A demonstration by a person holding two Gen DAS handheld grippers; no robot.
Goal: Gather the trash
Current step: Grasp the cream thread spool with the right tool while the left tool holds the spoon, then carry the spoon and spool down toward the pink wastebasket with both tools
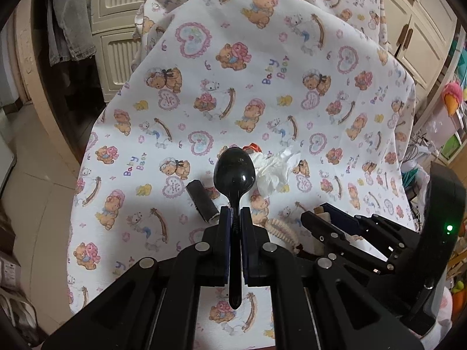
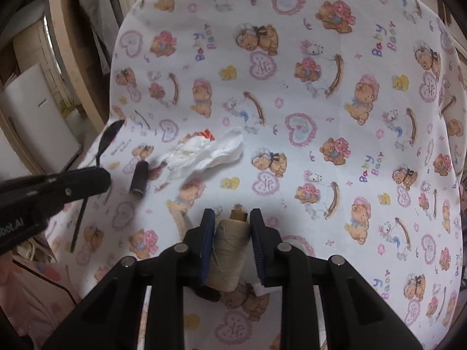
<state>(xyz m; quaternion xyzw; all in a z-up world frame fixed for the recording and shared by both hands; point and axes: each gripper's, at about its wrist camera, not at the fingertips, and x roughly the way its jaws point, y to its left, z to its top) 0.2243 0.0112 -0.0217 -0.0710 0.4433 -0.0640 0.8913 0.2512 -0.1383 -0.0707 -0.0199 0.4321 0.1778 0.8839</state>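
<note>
Currently, two items are already in hand and three pieces of trash remain on the printed cloth.

Left gripper: the jaws are clenched on the neck of a black plastic spoon. The spoon's long axis runs straight along the fingers, bowl forward, handle passing back between the pads.

Dark cylinder: it lies on the cloth just ahead and to the left of the left fingers in the left wrist view. Its long axis is tilted, the far end leaning left and the near end pointing toward the gripper.

Crumpled tissue: it sits near the cylinder, on its right, with a small orange scrap touching its far edge. The tissue is stretched crosswise to both grippers.

Right gripper: the jaws hold a cream spool of thread between the blue pads. The left pad presses the spool; a thin gap may remain at the right pad, so the firmness of the grasp cannot be confirmed. The spool's axis runs parallel to the fingers.

Judgement: the remaining trash lies ahead and to the left of the right gripper, and closer to the left one. Both grippers are occupied, so each load probably needs depositing before another pickup. No bin is visible.
</note>
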